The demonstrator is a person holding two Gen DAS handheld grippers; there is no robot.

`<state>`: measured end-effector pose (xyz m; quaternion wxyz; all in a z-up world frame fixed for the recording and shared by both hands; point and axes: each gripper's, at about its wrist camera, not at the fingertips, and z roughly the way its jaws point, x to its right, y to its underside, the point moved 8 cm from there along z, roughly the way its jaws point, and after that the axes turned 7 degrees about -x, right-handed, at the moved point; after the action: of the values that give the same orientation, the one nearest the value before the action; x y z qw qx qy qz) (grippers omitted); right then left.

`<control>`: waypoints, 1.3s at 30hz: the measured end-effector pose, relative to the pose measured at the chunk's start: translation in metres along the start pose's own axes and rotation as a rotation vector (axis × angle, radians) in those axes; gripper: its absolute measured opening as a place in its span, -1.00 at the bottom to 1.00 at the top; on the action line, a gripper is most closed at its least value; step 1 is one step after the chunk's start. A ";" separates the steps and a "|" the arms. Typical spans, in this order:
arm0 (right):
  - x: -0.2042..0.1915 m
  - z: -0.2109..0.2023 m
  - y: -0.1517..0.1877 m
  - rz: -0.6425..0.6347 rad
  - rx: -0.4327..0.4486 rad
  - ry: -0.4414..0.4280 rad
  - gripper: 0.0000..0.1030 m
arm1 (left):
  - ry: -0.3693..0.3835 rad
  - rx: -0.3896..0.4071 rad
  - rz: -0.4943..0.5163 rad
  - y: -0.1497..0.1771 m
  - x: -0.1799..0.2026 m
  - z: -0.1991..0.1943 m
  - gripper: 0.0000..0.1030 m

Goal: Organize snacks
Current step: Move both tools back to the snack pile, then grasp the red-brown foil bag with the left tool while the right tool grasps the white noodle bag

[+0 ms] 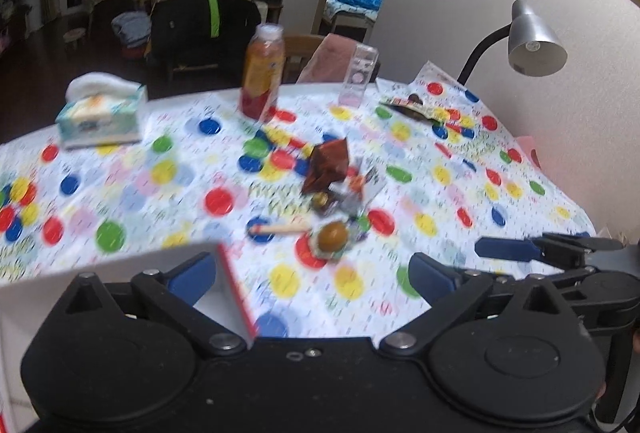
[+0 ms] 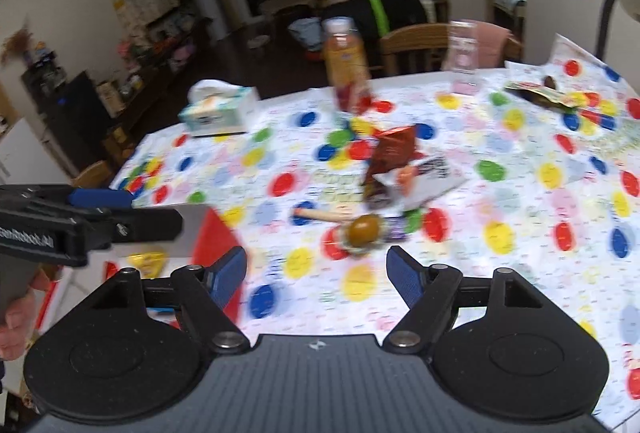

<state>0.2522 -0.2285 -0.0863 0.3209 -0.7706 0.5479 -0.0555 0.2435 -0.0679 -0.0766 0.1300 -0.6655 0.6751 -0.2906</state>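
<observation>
Seen from the left wrist view, the left gripper is held with fingers apart over the polka-dot tabletop, a heap of small wrapped snacks lying ahead, while in the right wrist view the right gripper is likewise spread, empty, beside a red-and-white cardboard box.

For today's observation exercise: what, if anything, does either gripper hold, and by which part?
Nothing is held: the left gripper and right gripper both hang open above the table.
</observation>
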 end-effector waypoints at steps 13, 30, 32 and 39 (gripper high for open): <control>0.097 0.033 -0.040 0.102 0.025 0.206 0.53 | -0.041 0.000 -0.044 -0.075 0.032 0.083 0.99; 0.139 0.130 -0.093 0.228 -0.075 0.135 0.53 | -0.087 -0.092 -0.115 -0.130 0.020 0.195 0.98; 0.141 0.142 -0.096 0.228 -0.087 0.143 0.53 | -0.089 -0.110 -0.119 -0.131 0.019 0.207 0.91; 0.143 0.179 -0.102 0.242 -0.127 0.137 0.53 | -0.080 -0.182 -0.150 -0.130 0.012 0.247 0.68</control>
<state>0.4691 -0.2573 -0.2093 0.2375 -0.7120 0.6599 -0.0342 0.4882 -0.1268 -0.1978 0.0735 -0.7343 0.6412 -0.2102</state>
